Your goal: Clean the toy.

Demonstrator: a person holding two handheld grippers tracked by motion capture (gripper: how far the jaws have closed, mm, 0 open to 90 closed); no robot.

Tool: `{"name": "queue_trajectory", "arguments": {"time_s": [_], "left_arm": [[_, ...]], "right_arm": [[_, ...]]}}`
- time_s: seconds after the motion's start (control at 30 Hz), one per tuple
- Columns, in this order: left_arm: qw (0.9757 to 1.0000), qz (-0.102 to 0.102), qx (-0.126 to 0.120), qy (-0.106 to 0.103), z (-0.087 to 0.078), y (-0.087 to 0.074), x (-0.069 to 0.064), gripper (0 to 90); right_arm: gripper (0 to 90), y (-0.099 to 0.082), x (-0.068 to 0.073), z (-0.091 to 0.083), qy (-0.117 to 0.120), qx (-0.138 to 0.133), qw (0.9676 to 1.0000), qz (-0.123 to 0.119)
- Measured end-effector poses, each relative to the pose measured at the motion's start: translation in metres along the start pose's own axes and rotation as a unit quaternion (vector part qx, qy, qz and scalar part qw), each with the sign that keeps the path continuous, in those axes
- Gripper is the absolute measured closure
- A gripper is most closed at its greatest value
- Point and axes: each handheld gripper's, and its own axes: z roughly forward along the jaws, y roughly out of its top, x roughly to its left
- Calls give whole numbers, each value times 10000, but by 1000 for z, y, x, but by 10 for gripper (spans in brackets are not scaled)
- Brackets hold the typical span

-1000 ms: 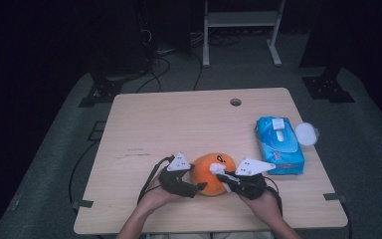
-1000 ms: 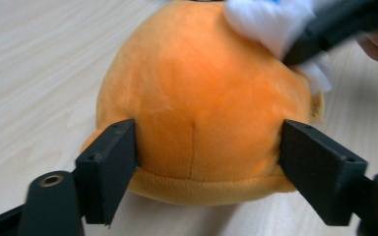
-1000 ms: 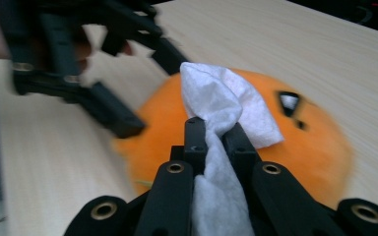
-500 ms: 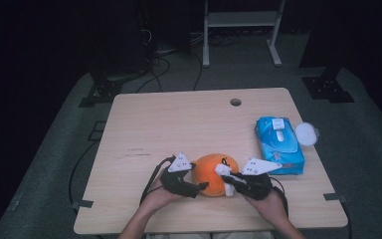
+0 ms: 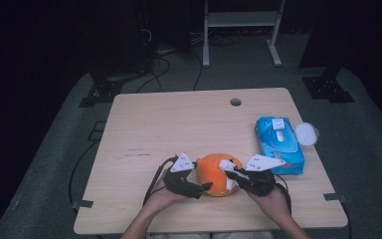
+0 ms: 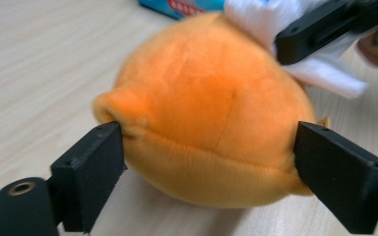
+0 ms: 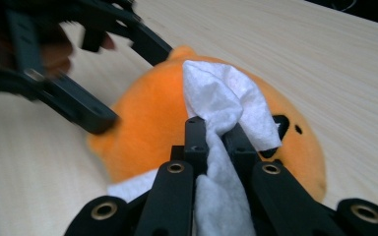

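A round orange plush toy lies near the table's front edge, between the two hands. My left gripper comes at it from the left. In the left gripper view its jaws stand wide on either side of the plush, just at its fur and not squeezing it; they have just been opening. My right gripper is shut on a crumpled white wipe and holds it against the top of the plush. The wipe also shows at the top right of the left gripper view.
A blue pack of wipes lies to the right of the plush, with a round white lid beside it. A cable hole sits near the table's far edge. Floor cables and stand legs lie beyond.
The left gripper's jaws have spread wider around the plush. The right gripper and its wipe have shifted slightly on the plush. Both hands stay in place.
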Motion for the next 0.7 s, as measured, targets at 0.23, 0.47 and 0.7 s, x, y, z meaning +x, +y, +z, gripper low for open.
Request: {"name": "queue_trajectory", "arguments": {"time_s": [0.23,0.47,0.7], "left_arm": [[9971,730,-33,191,1,3,-14,240],[9992,358,-175,67,1,-1,-8,196],[9968,760,-134,209,5,2,-19,227]], "right_arm": [[828,21,29,23,397,39,9981,-468],[828,20,6,6,-97,-45,9996,-266],[827,18,26,17,397,58,9986,-346]]}}
